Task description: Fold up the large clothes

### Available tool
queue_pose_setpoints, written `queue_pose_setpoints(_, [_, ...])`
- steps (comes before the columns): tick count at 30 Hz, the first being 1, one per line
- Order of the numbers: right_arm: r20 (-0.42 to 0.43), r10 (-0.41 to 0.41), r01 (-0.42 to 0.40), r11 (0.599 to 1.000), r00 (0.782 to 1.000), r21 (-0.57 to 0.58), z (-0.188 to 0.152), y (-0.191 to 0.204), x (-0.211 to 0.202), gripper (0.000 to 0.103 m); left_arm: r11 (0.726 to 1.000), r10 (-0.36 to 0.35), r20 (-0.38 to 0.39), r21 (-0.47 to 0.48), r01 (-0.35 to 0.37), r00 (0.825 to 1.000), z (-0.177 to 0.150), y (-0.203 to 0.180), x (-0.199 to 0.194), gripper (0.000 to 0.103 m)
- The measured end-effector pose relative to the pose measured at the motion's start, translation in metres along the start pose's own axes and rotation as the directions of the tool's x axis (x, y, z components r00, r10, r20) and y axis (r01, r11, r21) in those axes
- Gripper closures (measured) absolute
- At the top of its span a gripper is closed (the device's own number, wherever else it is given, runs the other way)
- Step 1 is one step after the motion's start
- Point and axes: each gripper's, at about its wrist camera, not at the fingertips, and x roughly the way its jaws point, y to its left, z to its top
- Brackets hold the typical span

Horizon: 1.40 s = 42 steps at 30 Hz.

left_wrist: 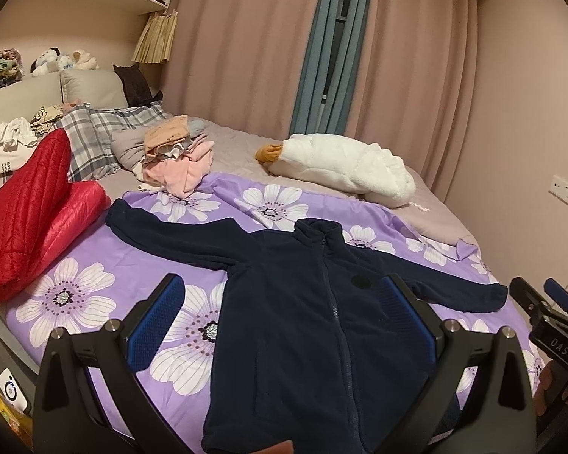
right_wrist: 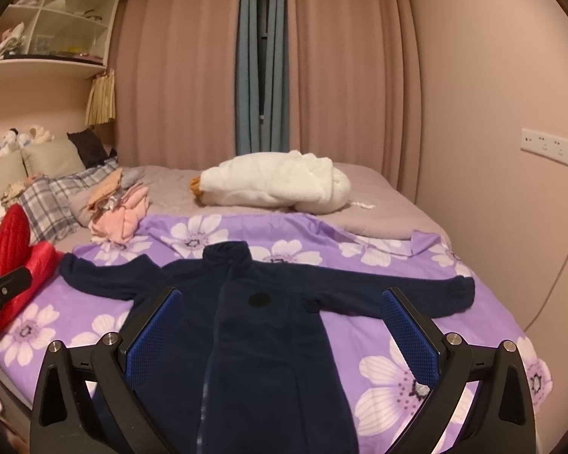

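Note:
A navy fleece jacket (left_wrist: 303, 302) lies flat and zipped on a purple flowered sheet (left_wrist: 94, 283), sleeves spread to both sides, collar pointing to the far side. My left gripper (left_wrist: 280, 283) hovers open above the jacket's lower body, blue pads wide apart and holding nothing. In the right wrist view the same jacket (right_wrist: 246, 321) fills the middle, and my right gripper (right_wrist: 282, 297) is open over its lower half, empty. The right gripper (left_wrist: 549, 302) also shows at the right edge of the left wrist view, past the jacket's right cuff.
A red quilted jacket (left_wrist: 30, 219) is bunched at the bed's left edge. A pile of pink and beige clothes (left_wrist: 178, 159) and a white goose plush (left_wrist: 340, 166) lie behind the sheet. Plaid pillows (left_wrist: 94, 140) sit at the headboard. Curtains and a wall bound the bed.

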Motion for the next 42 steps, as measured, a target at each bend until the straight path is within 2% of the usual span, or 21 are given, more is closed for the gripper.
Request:
queue_pose_setpoints(17, [-0.002,-0.008,0.008,1.000,1.000,0.005,0.0006,-0.0018,0.0013,0.000,1.000,-0.018,-0.024,-0.021,0.017,1.000,0.0004,0.0017,0.0017,0.000])
queue_pose_setpoints(42, [0.018,-0.028,0.029,0.999,0.999,-0.044,0.0039,0.0040,-0.0024,0.000,0.999,-0.030,-0.029,0.026,0.031,0.999,-0.0025,-0.0039,-0.0014,0.000])
